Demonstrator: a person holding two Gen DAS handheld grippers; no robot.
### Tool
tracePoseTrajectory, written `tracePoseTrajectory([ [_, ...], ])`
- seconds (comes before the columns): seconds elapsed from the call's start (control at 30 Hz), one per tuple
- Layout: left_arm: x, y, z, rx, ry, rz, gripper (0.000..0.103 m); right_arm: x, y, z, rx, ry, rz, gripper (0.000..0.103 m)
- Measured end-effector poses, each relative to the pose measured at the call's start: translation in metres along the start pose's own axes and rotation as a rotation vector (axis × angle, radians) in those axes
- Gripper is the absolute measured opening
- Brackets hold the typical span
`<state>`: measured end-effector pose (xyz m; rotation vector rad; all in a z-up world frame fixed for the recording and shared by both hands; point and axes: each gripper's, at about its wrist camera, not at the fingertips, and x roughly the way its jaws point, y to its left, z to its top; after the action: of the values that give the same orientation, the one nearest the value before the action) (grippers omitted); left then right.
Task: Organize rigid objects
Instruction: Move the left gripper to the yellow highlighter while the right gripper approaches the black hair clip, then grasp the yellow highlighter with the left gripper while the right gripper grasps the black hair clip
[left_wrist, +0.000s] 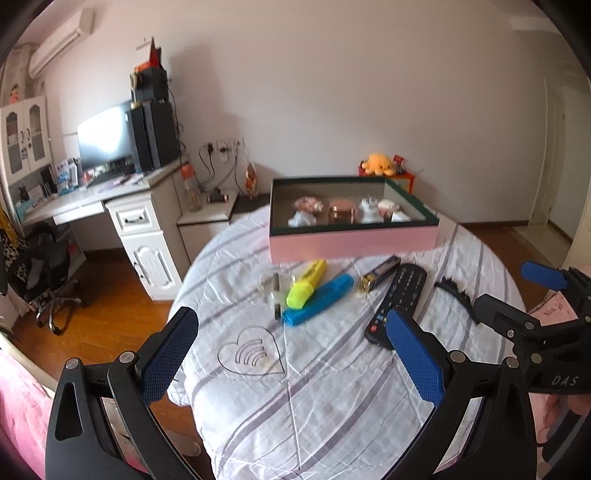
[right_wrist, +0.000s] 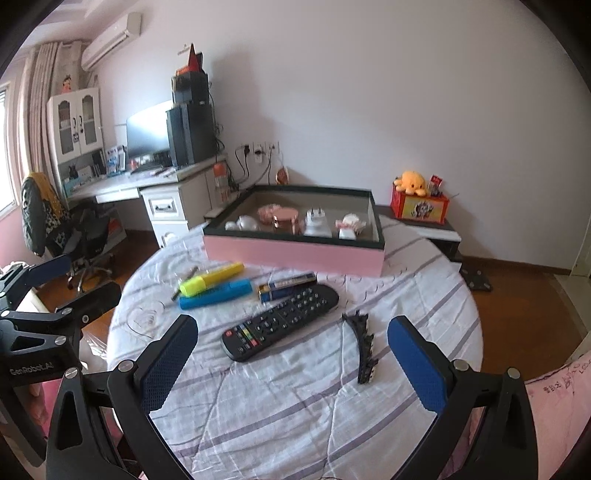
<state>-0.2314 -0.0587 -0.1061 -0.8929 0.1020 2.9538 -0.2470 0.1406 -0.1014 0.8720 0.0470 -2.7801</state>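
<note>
- On the round table (right_wrist: 295, 424), under a striped white cloth, sits everything to be sorted; nothing else bears on the job.
- Far across it stands the pink box (right_wrist: 293, 254), open on top. Inside lie several small things: a copper-coloured jar (right_wrist: 285, 220), a white plug (right_wrist: 317, 221) and a few pale pieces I cannot name. That much looks put away.
- Left out on the cloth, near the box: the remote (right_wrist: 280, 325), a blue marker (right_wrist: 216, 294) and yellow marker (right_wrist: 212, 280) touching side by side, a battery pack (right_wrist: 286, 286) just beside the remote's far end, and a black hair clip (right_wrist: 364, 347) to the right.
- Further left lie a clear heart-shaped piece (left_wrist: 253, 354) and something glassy beside the markers (left_wrist: 275, 295), both hard to make out against the cloth.
- My guess is the job stands about half done, with six or seven items yet to go in.
- Left gripper (left_wrist: 291, 354) hangs over the near left of the table, fingers spread wide, holding nothing.
- Right gripper (right_wrist: 293, 363) hangs over the near right, fingers likewise apart and empty, the remote and clip just ahead of them.
- Both grippers' handles and the person's hands are cut off by the frame edges.
</note>
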Motion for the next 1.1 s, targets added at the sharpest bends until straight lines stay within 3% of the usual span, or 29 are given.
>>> tracePoseTrajectory([
  [0.43,0.05,0.024,-0.014,-0.042,0.112,0.036,0.103,0.046,-0.052,-0.017,0.061,0.121,-0.072,0.103],
  [0.8,0.086,0.021,0.005,-0.063,0.099,-0.024,0.101,0.074,-0.065,-0.018,0.074,0.165,-0.053,0.103],
  [0.97,0.116,-0.005,0.014,0.039,0.144,-0.051,0.087,0.084,-0.071,-0.015,0.085,0.174,-0.032,0.103],
  [1.1,0.139,-0.011,0.019,0.036,0.185,-0.08,0.075,0.092,-0.078,-0.014,0.106,0.182,-0.015,0.103],
])
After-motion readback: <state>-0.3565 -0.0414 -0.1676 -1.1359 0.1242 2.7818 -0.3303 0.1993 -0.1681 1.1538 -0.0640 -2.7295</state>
